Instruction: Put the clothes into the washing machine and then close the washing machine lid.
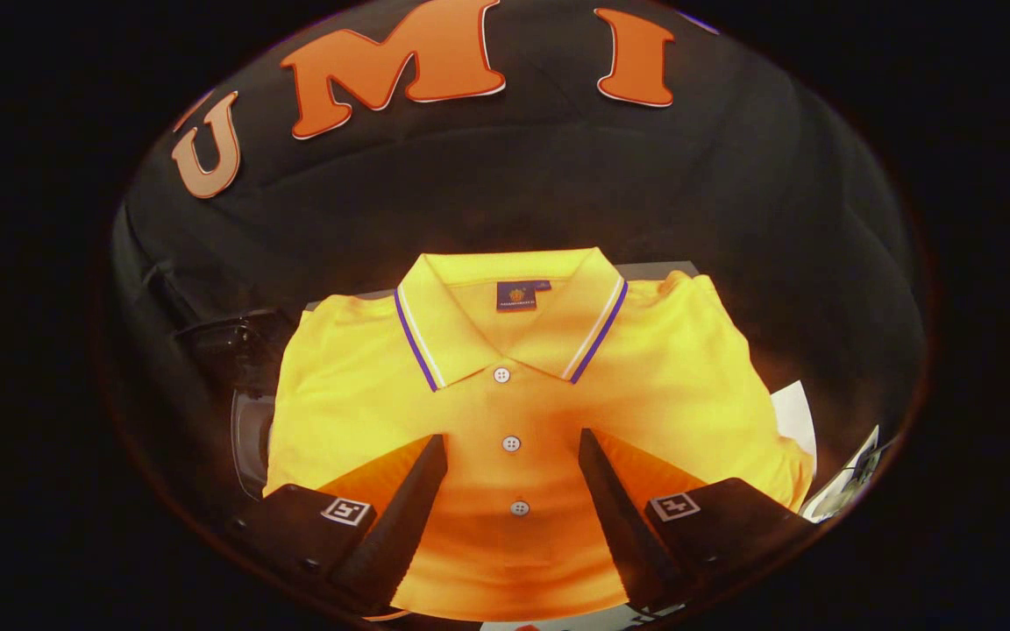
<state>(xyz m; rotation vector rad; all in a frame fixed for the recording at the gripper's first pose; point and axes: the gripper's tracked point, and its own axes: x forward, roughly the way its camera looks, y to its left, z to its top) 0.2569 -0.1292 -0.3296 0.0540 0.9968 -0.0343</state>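
Observation:
A folded yellow polo shirt (663,377) lies flat just below me, its collar edged with white and purple stripes and pointing away from me. Three white buttons run down its placket, between my two fingers. My gripper (512,456) hovers open right over the shirt's chest, one finger on either side of the button line. I cannot tell whether the fingertips touch the cloth. Left of the shirt, a dark rounded object (238,350) with a pale curved rim below it (246,438) may be part of the washing machine; it is too dim to be sure.
A grey surface (663,269) shows behind the shirt's collar. White sheets or cards (796,412) stick out from under the shirt's right side. The black cloth wall (558,175) rises close behind.

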